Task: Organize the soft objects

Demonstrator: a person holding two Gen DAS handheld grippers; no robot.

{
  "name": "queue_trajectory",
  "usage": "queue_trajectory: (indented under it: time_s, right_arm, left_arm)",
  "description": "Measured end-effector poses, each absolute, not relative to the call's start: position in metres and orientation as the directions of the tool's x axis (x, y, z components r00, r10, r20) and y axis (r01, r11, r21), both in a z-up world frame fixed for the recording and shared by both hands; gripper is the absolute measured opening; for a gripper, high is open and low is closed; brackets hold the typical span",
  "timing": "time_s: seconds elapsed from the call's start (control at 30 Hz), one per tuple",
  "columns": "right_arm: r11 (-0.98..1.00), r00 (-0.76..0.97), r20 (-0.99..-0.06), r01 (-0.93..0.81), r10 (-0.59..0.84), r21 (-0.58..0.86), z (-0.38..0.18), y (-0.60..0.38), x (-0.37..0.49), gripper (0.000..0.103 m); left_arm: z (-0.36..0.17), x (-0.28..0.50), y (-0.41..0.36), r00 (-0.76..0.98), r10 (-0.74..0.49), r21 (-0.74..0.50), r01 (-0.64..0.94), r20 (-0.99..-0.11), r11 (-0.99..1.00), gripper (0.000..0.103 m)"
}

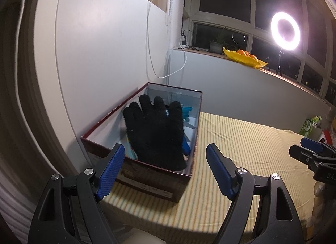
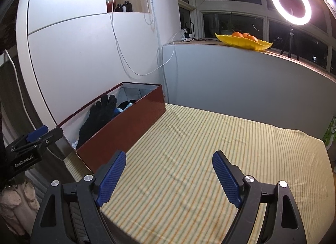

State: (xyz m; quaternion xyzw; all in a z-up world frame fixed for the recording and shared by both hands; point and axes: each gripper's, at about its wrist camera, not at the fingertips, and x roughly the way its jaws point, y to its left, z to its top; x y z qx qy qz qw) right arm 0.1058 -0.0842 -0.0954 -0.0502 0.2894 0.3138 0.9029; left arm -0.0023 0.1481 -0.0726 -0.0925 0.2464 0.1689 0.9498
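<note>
At far left, a black glove (image 1: 154,132) lies in the red box (image 1: 134,172) against the wall (blue items beneath it). The left claw (image 1: 164,170) hangs empty, jaws apart, before the box; the right claw (image 2: 169,177) gapes over the striped bed (image 2: 210,149).

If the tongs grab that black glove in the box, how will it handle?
The black glove looks fuzzy and knitted, so it is probably floppy and would droop from one pinch. Likely light for its size. It leans across the box over other items, so its fibres might snag or drag them.
</note>
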Motion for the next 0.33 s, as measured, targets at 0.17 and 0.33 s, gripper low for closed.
queue_trajectory:
  time_s: [0.17,0.33]
  right_arm:
    - [0.805,0.640,-0.558,-0.586,0.529,0.091,-0.099,-0.103,0.106,0.081]
    - [0.817,0.651,-0.551,-0.567,0.522,0.103,-0.099,-0.122,0.108,0.081]
  left_arm:
    - [-0.070,-0.001,0.134,0.831,0.272,-0.093,-0.359,-0.486,0.929,0.080]
    - [-0.070,0.000,0.126,0.831,0.286,-0.079,-0.365,-0.478,0.928,0.080]
